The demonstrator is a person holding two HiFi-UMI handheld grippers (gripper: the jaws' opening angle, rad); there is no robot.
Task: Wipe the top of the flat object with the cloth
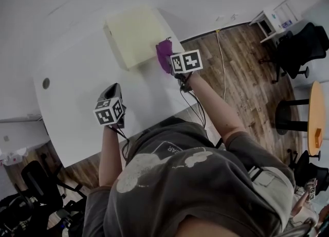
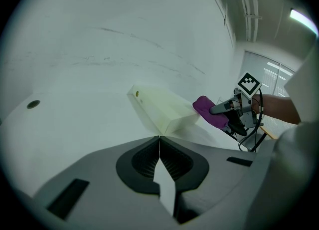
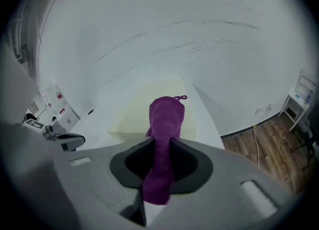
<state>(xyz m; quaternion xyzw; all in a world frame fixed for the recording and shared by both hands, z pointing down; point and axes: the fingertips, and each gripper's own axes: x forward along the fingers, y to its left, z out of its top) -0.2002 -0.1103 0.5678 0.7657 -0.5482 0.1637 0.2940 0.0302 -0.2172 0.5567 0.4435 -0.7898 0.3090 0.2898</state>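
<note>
The flat object [image 1: 134, 35] is a pale cream-yellow rectangular slab, plain and matte on top, with upright sides thick enough to cast a shadow; in the left gripper view a small round dot shows on its side face near one corner; it lies flat on the white table [image 1: 77, 76], in the upper centre of the head view, turned at a slant to the table's edge.

The cloth [image 3: 165, 119] is deep purple, soft and bunched into a long roll, with a small loop at its far tip; the right gripper [image 3: 162, 146] has its jaws closed on the roll's middle, so that one end hangs out behind them and the other reaches forward over the slab's yellow top; in the head view the cloth sits at the slab's right edge, just above centre of the frame; whether it presses on the surface cannot be told.

The left gripper [image 2: 159, 140] has its jaws drawn fully together with nothing between them; in the head view it stands at centre left, over bare table, well apart from the slab and the cloth.

A small dark round hole [image 1: 46, 83] marks the table at the left; wood floor [image 1: 241, 76] lies to the right.
</note>
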